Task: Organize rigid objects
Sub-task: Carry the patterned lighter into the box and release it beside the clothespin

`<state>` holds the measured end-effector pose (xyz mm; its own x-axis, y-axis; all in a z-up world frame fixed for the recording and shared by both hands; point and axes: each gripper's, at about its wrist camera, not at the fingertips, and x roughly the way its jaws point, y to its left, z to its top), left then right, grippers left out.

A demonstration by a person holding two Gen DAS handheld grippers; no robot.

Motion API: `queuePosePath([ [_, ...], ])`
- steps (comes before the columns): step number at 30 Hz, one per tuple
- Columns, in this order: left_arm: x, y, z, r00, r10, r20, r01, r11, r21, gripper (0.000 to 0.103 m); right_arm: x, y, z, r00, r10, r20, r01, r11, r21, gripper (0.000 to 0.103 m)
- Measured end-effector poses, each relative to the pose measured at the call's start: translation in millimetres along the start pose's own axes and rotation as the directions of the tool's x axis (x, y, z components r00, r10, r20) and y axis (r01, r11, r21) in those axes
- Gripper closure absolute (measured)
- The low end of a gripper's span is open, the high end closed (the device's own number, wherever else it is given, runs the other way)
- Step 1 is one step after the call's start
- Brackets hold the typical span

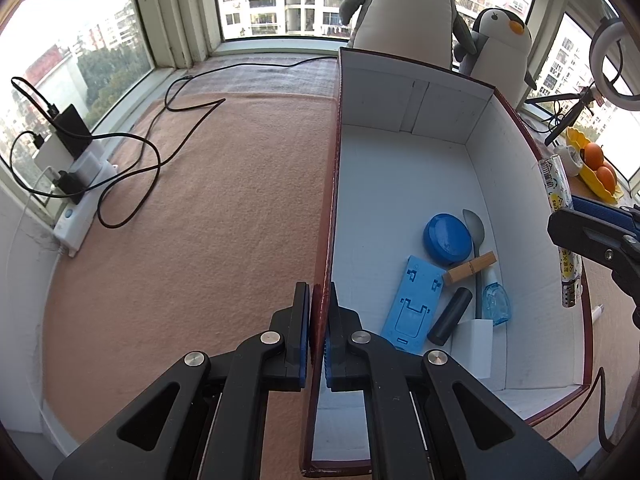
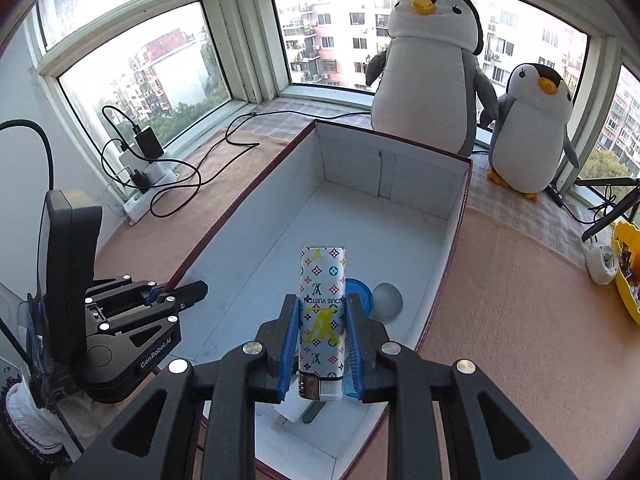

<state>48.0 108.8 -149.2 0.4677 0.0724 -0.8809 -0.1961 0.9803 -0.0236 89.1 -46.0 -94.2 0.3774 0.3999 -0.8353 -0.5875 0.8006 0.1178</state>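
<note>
A white-lined box with a dark red rim stands on the pink blanket; it also shows in the right wrist view. My left gripper is shut on the box's left wall. My right gripper is shut on a white patterned lighter and holds it above the box's near end; the lighter also shows in the left wrist view. In the box lie a blue lid, a spoon, a blue phone stand, a wooden block, a black cylinder, a clear blue bottle and a white block.
Two plush penguins stand behind the box at the window. A power strip with chargers and black cables lies at the left. A yellow dish with oranges and a tripod stand at the right.
</note>
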Motion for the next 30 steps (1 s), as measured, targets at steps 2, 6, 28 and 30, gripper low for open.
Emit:
queuePosePath([
  [2, 0.2, -0.4, 0.2, 1.0, 0.0, 0.0, 0.0, 1.0, -0.001, 0.099, 2.2, 0.0, 0.8, 1.0, -0.005, -0.004, 0.005, 1.0, -0.004, 0.083],
  [6, -0.1, -0.6, 0.1, 1.0, -0.001, 0.0, 0.001, 1.0, -0.002, 0.099, 5.8, 0.0, 2.0, 1.0, -0.012, -0.012, 0.012, 1.0, -0.01, 0.083],
  [28, 0.5, -1.1, 0.1, 1.0, -0.001, 0.0, 0.001, 1.0, -0.003, 0.099, 12.9, 2.4, 2.5, 0.999, -0.03, -0.033, 0.028, 0.999, -0.033, 0.082],
  [30, 0.3, -0.3, 0.0, 1.0, -0.002, 0.0, 0.002, 1.0, -0.002, 0.099, 13.4, 2.9, 2.3, 0.999, -0.019, -0.04, 0.018, 0.999, -0.036, 0.082],
])
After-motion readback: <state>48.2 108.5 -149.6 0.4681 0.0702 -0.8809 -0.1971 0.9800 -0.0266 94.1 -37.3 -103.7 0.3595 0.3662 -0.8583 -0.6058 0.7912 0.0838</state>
